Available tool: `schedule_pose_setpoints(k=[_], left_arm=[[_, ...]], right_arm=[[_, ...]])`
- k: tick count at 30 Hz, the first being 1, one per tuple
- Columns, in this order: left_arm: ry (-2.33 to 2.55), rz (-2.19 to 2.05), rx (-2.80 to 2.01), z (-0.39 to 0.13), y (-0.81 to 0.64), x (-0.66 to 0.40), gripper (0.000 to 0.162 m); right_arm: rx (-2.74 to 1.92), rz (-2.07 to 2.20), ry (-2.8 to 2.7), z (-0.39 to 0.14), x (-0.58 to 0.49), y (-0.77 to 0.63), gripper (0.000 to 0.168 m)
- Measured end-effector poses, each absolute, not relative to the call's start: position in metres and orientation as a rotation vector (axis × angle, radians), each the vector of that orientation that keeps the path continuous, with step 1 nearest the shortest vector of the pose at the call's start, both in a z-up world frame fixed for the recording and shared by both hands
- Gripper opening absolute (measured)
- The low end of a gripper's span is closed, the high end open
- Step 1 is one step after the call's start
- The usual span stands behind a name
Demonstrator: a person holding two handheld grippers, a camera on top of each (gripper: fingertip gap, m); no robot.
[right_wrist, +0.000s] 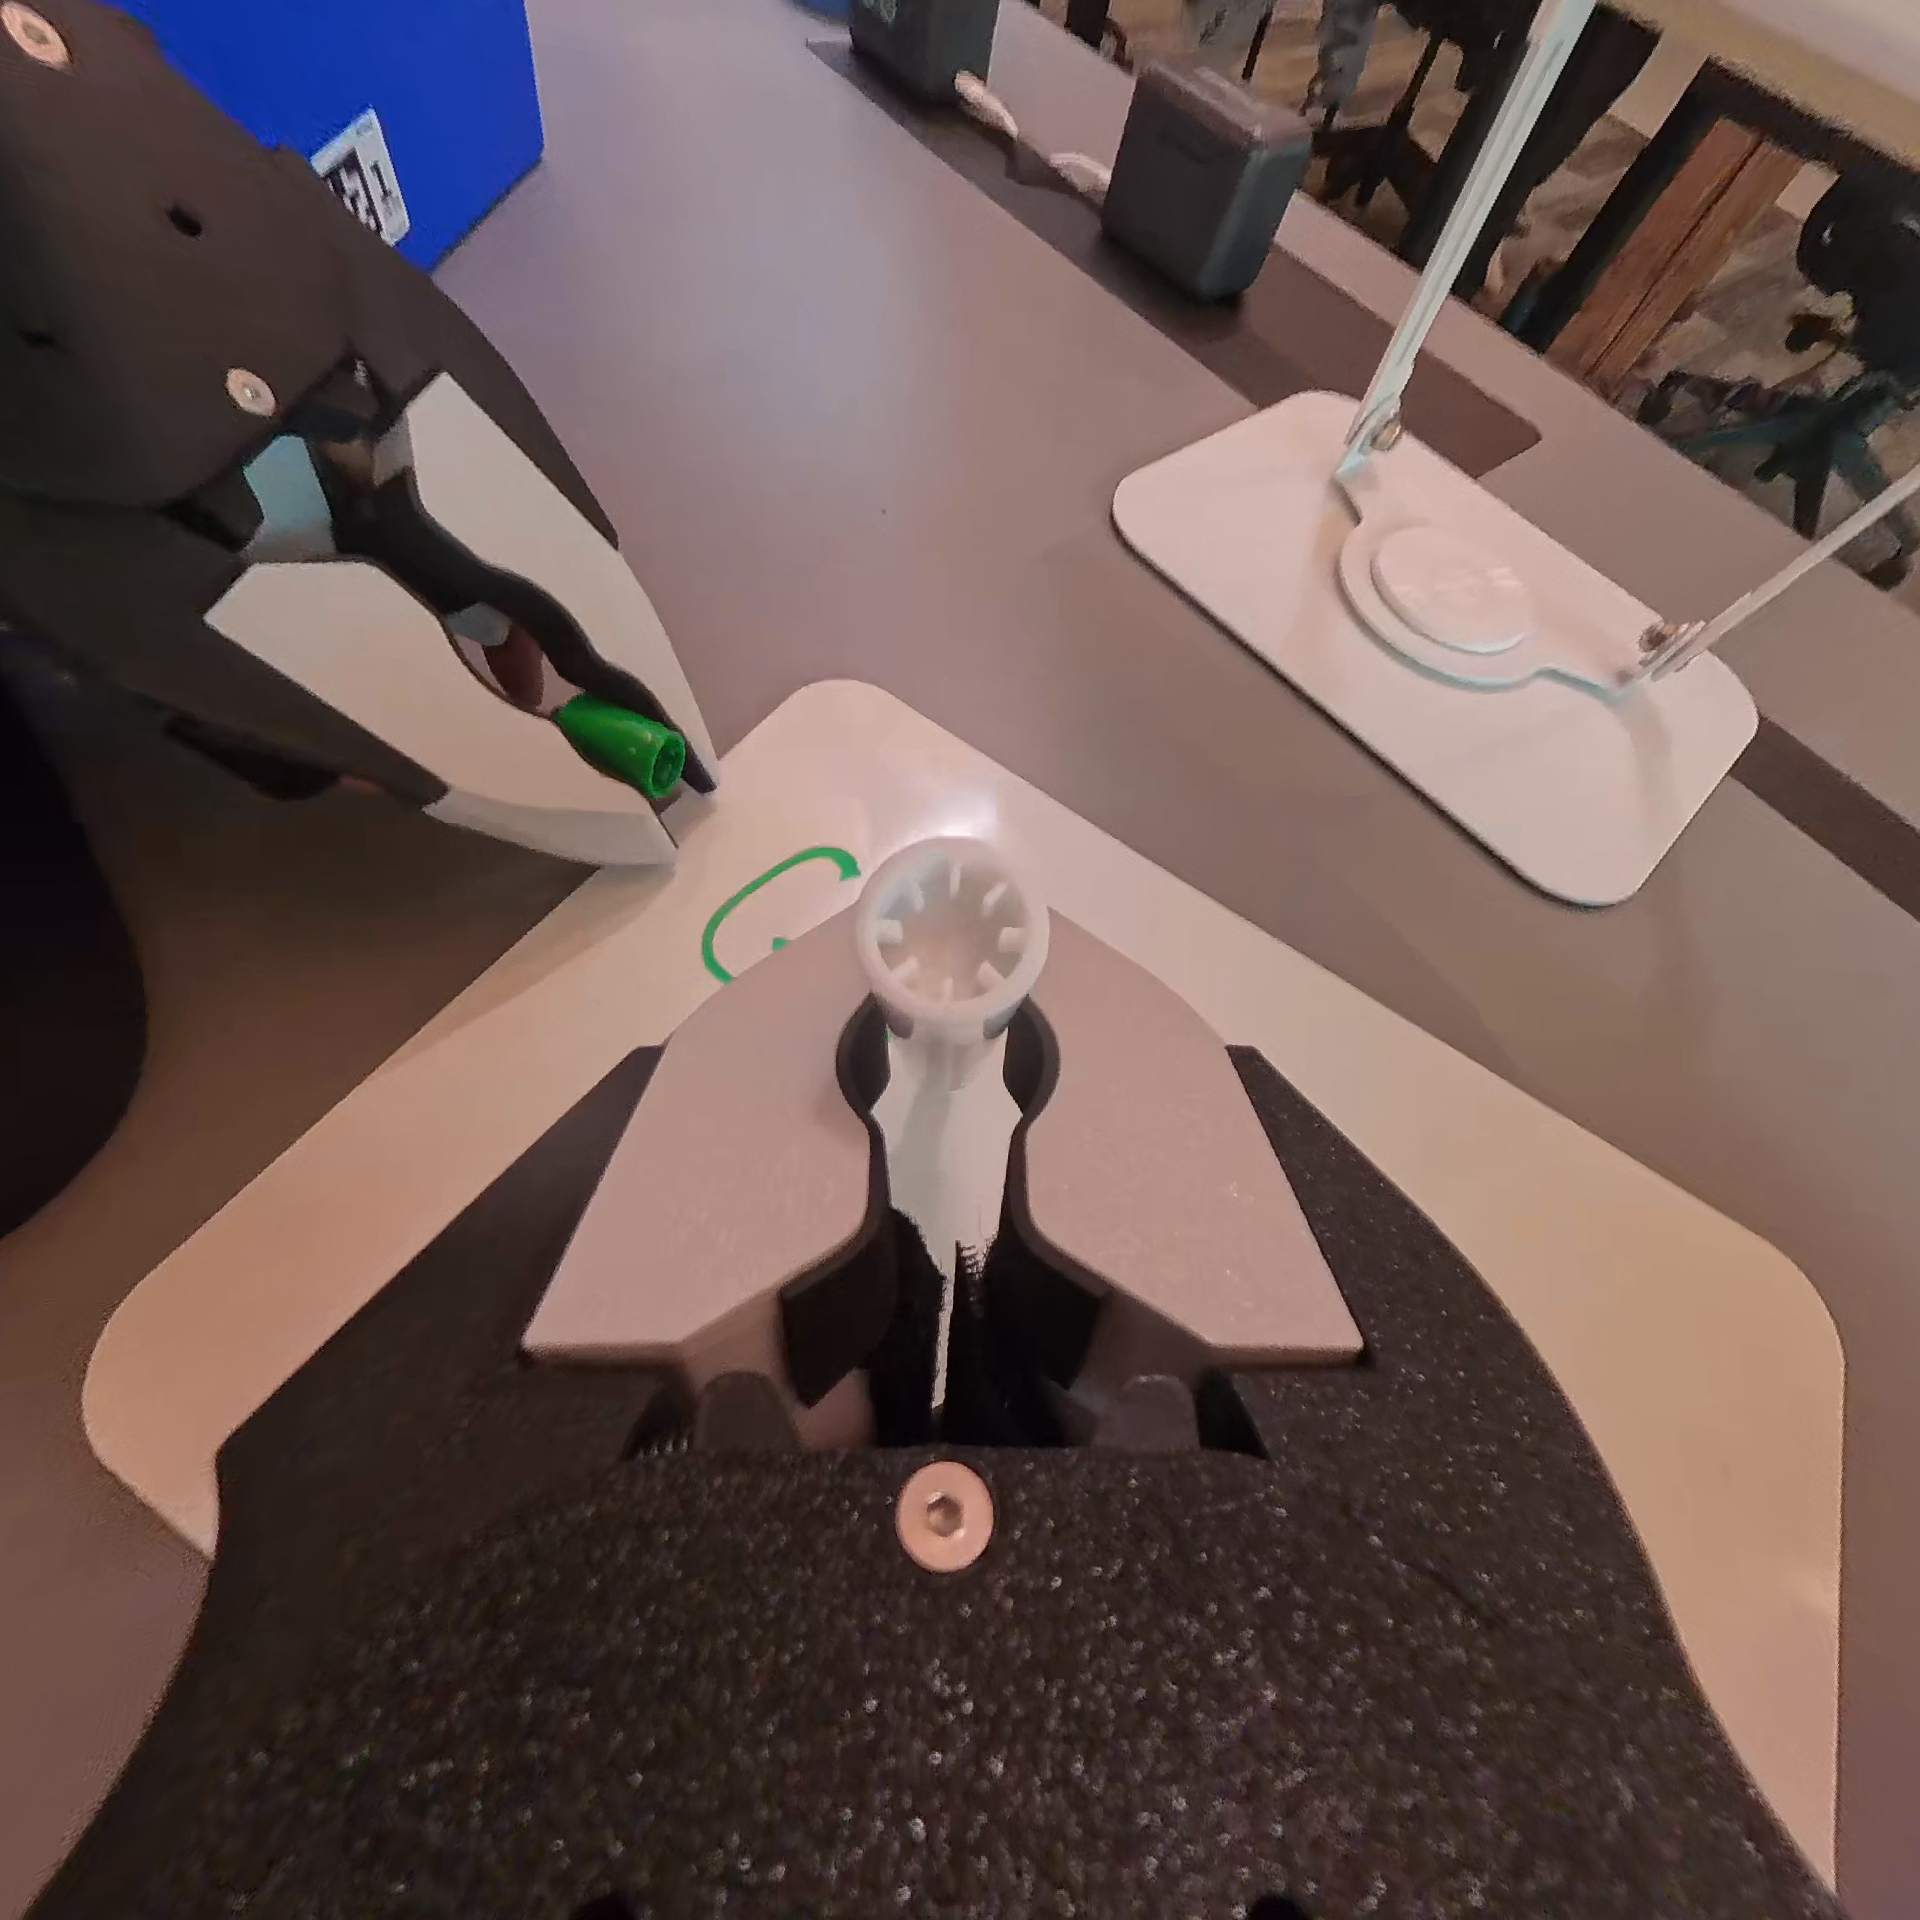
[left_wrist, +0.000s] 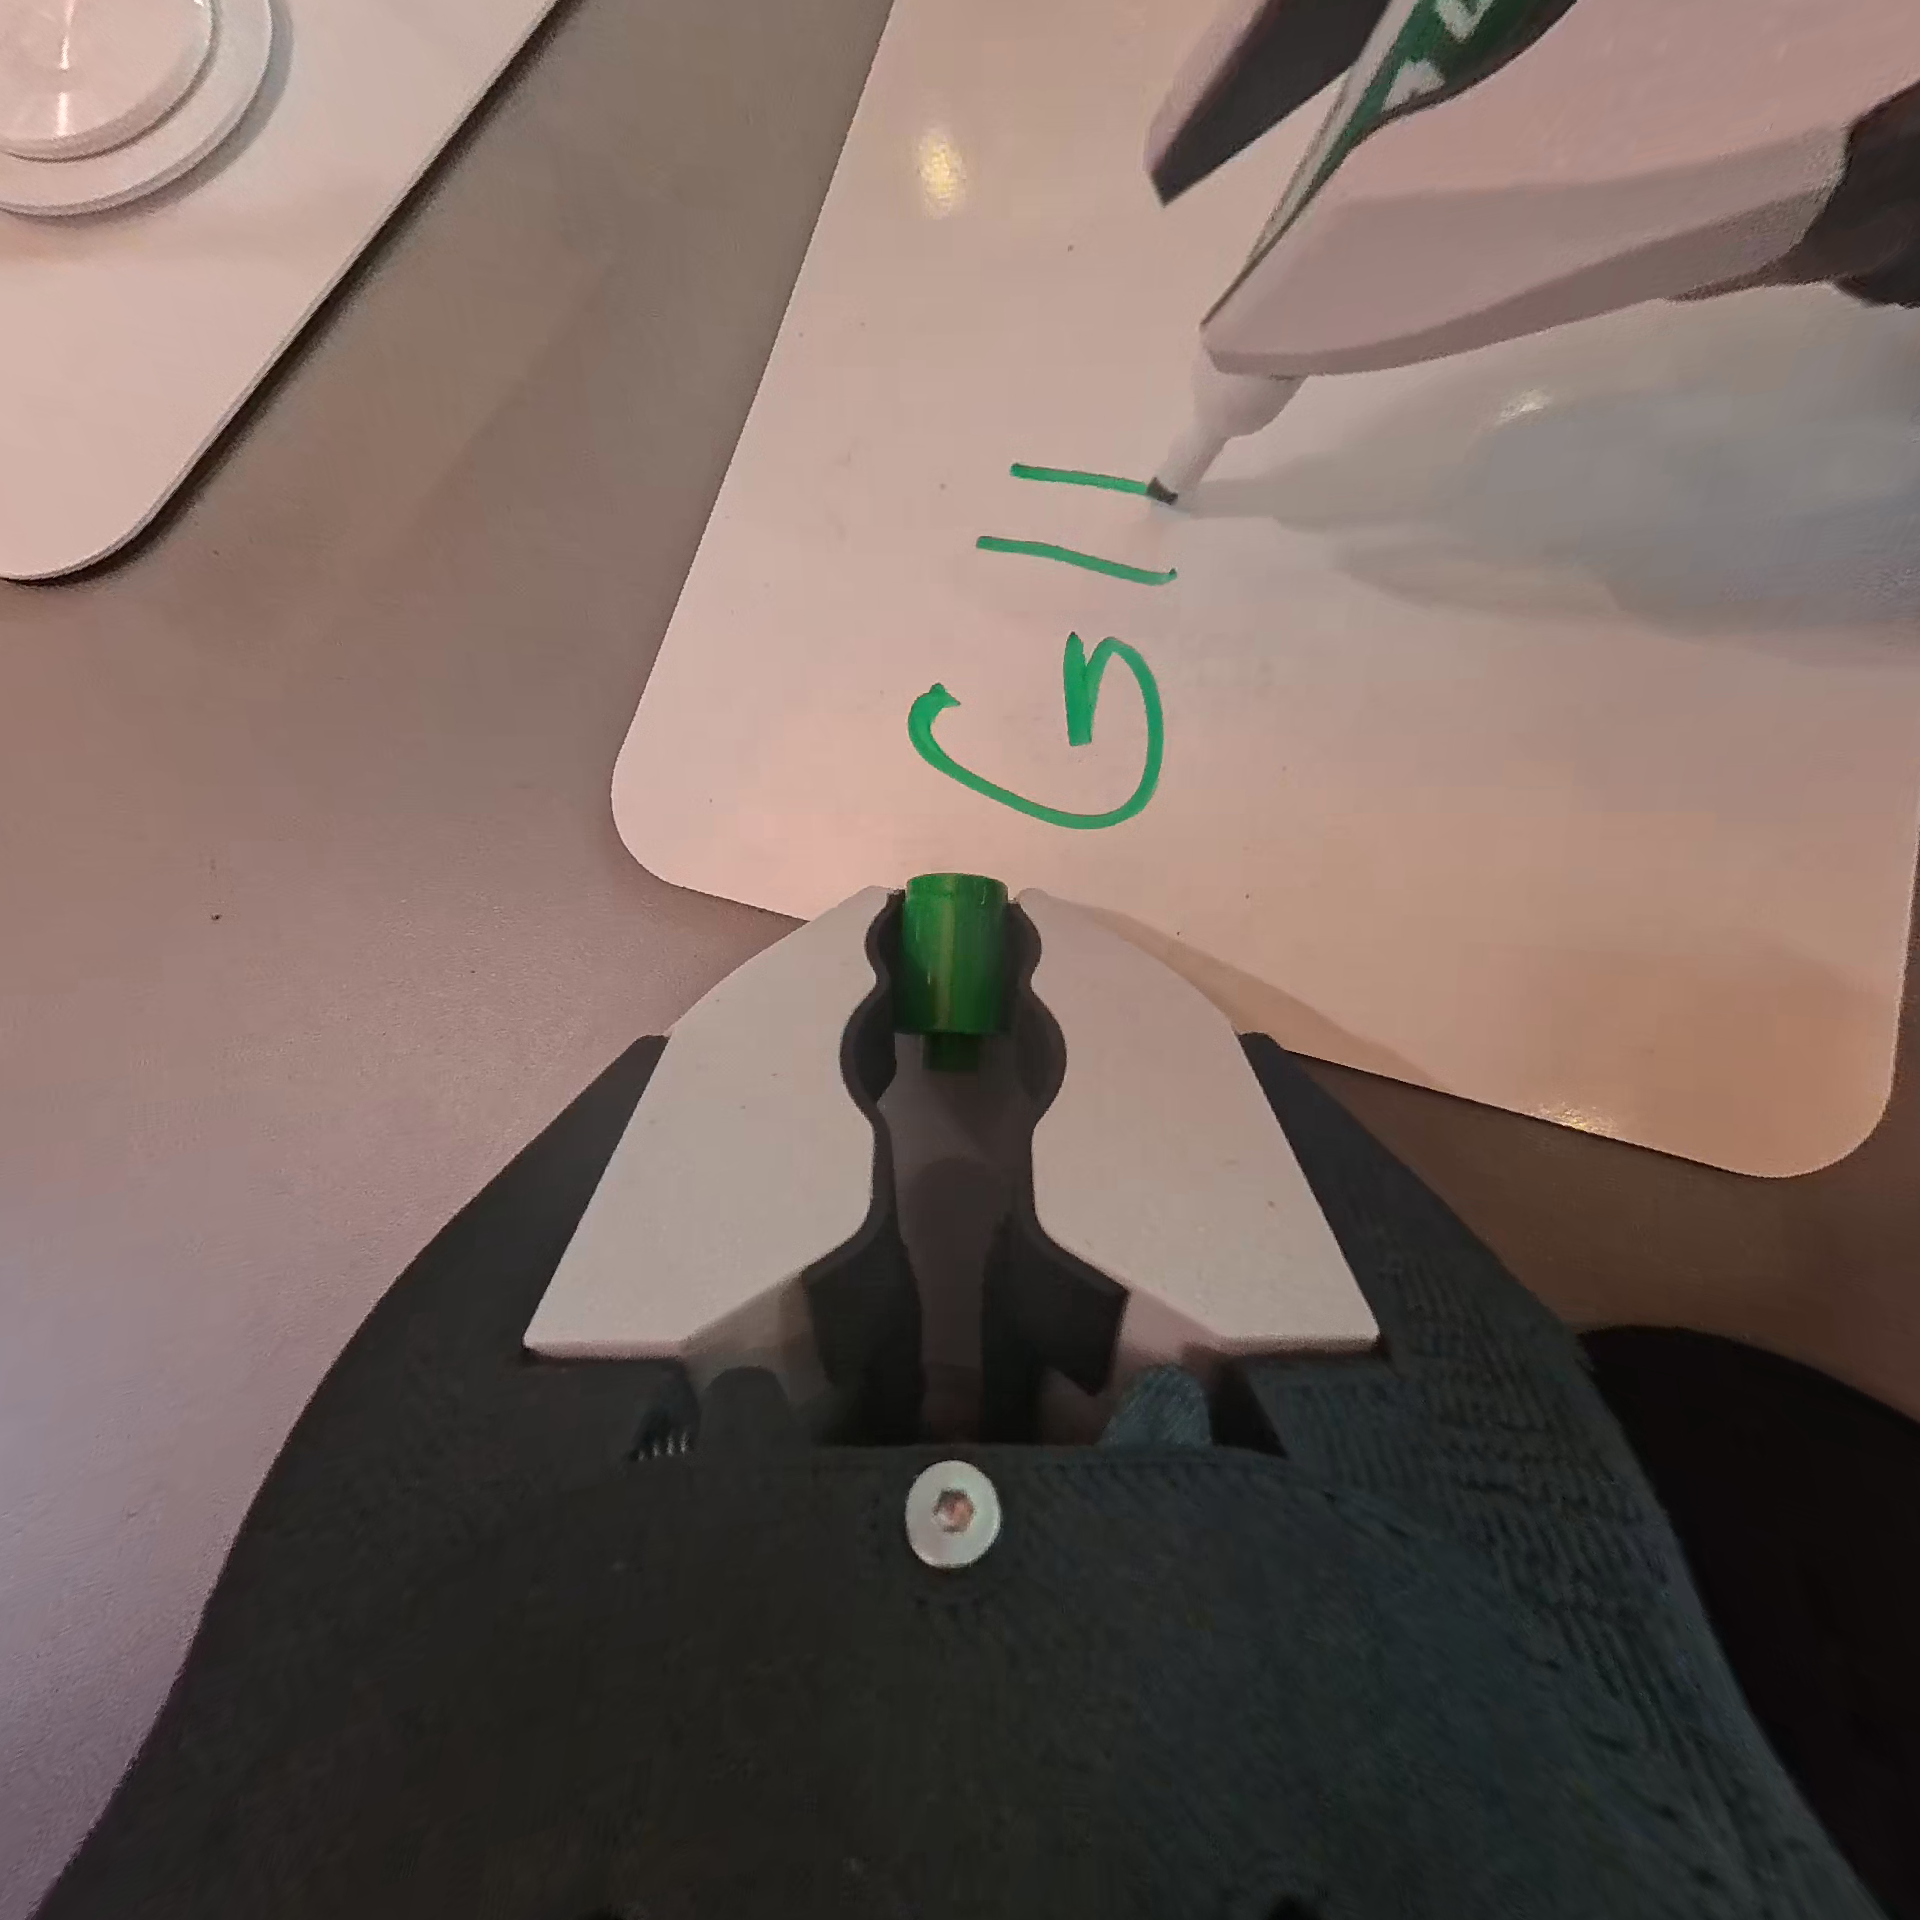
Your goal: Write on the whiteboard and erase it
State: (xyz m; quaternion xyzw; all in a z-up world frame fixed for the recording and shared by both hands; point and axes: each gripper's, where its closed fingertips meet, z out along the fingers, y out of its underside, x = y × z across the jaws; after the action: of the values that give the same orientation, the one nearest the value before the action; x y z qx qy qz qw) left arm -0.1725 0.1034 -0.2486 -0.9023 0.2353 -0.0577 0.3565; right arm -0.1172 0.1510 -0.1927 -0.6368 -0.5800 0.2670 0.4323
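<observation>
The right gripper point(right_wrist: 948, 1023) hides most green marks point(left_wrist: 1049, 686), pinching the marker point(left_wrist: 1205, 426) against the whiteboard point(left_wrist: 1455, 831); the left gripper point(left_wrist: 951, 935) clamps the green cap point(left_wrist: 954, 966).

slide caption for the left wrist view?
Left tongs hold the green marker cap while right tongs draw green strokes on the whiteboard.

The left wrist view looks steeply down along its own gripper fingers, close above the near edge of the flat white rounded-corner whiteboard point(left_wrist: 1351, 831) on the grey table point(left_wrist: 364, 831). The right wrist view sits higher, facing across the same whiteboard point(right_wrist: 1299, 1091) toward the table's far side. Both share the board's green marker strokes point(left_wrist: 1039, 748).
</observation>
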Motion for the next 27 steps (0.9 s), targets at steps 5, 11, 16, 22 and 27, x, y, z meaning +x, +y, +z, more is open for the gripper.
schedule_pose_setpoints(k=[5, 11, 16, 22, 27], left_arm=[[0.607, -0.154, -2.330, -0.249, 0.103, -0.172, 0.019], [0.611, -0.149, -2.328, -0.249, 0.103, -0.172, 0.019], [0.612, -0.154, -2.328, -0.249, 0.103, -0.172, 0.019], [0.614, -0.155, -2.326, -0.249, 0.103, -0.172, 0.019], [0.611, -0.163, -2.324, -0.249, 0.103, -0.171, 0.019]], right_arm=[[-1.550, 0.708, -1.472, -0.192, -0.136, 0.145, 0.018], [-1.600, 0.652, -1.417, -0.192, -0.123, 0.167, 0.018], [-1.607, 0.600, -1.383, -0.188, -0.119, 0.191, 0.018], [-1.666, 0.588, -1.386, -0.197, -0.110, 0.195, 0.018], [-1.714, 0.607, -1.338, -0.196, -0.093, 0.180, 0.018]])
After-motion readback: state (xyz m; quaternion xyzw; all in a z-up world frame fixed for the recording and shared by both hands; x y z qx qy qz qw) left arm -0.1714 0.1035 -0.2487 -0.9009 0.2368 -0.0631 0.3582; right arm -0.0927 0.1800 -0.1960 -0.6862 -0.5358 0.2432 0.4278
